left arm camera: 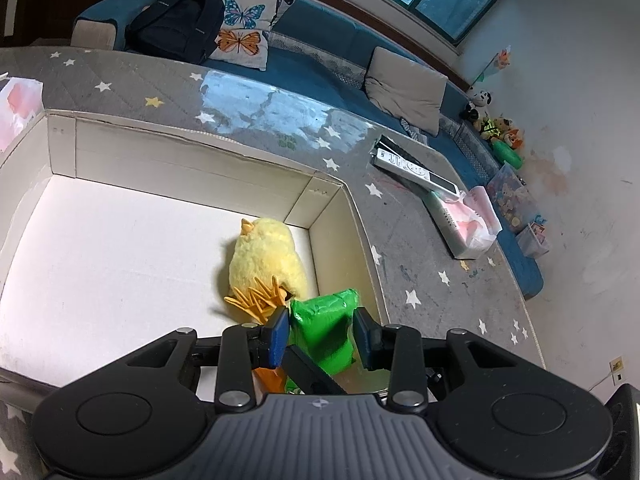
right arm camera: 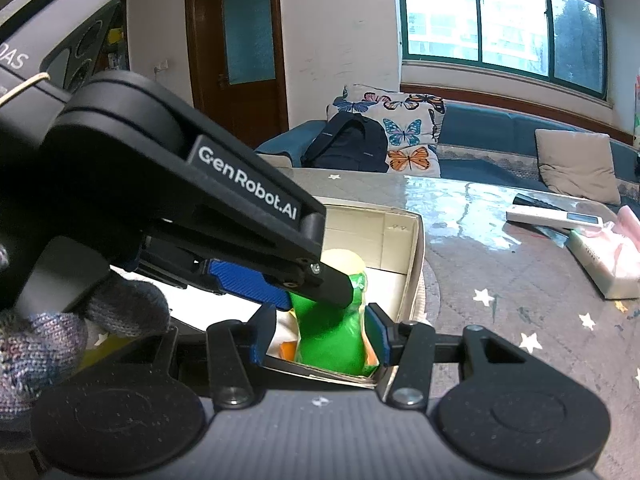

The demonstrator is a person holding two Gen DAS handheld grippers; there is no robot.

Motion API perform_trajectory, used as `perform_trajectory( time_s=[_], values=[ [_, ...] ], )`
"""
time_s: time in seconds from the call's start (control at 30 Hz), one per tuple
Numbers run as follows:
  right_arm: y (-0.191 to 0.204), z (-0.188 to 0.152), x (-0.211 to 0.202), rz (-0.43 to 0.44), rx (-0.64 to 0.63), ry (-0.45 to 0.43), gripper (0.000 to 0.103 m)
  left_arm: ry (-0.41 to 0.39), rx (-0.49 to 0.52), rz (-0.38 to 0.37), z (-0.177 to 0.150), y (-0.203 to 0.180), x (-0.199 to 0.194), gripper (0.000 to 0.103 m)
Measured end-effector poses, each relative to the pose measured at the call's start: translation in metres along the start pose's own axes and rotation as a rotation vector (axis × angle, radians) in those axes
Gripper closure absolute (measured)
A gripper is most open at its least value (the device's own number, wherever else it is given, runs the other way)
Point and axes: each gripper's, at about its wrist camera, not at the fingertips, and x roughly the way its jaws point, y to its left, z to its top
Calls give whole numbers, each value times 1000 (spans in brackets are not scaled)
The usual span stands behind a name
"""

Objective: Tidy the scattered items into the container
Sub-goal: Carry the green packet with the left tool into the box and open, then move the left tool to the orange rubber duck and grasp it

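Observation:
A green plastic packet sits in the near right corner of the open white cardboard box. My left gripper has its blue pads on both sides of the packet and touching it. My right gripper is open around the same green packet, with gaps on both sides. The left gripper's finger crosses the right wrist view above the packet. A yellow plush chick with orange feet lies in the box just beyond the packet.
The box stands on a grey star-patterned mat. To its right lie a white remote and a tissue pack. A blue sofa with cushions and a black backpack runs behind. Toys line the far wall.

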Motion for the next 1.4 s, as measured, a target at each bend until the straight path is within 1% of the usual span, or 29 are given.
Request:
perform_trajectory(
  time_s=[0.3, 0.57, 0.77, 0.9, 0.93, 1.0, 1.1, 1.17, 1.23, 1.3, 1.4],
  values=[
    [1, 2, 0, -15, 13, -2, 55, -8, 5, -14, 0, 3, -12, 65],
    [5, 0, -9, 1, 6, -20, 55, -8, 12, -18, -7, 7, -25, 65],
    [13, -5, -26, 17, -16, -34, 53, -28, 56, -13, -19, 9, -45, 65],
    [19, -13, -37, 46, -14, -31, 46, -51, 76, -1, -29, 13, -63, 65],
    [21, -16, -40, 54, -17, -31, 41, -57, 81, 2, -32, 14, -68, 65],
    [28, -21, -46, 57, -33, -35, 36, -65, 98, 5, -38, 16, -76, 65],
    [37, -28, -54, 74, -51, -35, 34, -76, 107, 14, -47, 20, -88, 65],
    [42, -32, -60, 83, -58, -37, 28, -80, 118, 15, -53, 24, -94, 65],
    [47, -36, -67, 99, -59, -43, 21, -80, 121, 23, -58, 27, -99, 65],
    [52, -39, -72, 119, -71, -40, 18, -77, 128, 30, -65, 30, -103, 65],
    [62, -44, -75, 164, -98, -26, 9, -75, 144, 50, -76, 35, -108, 65]
  ],
)
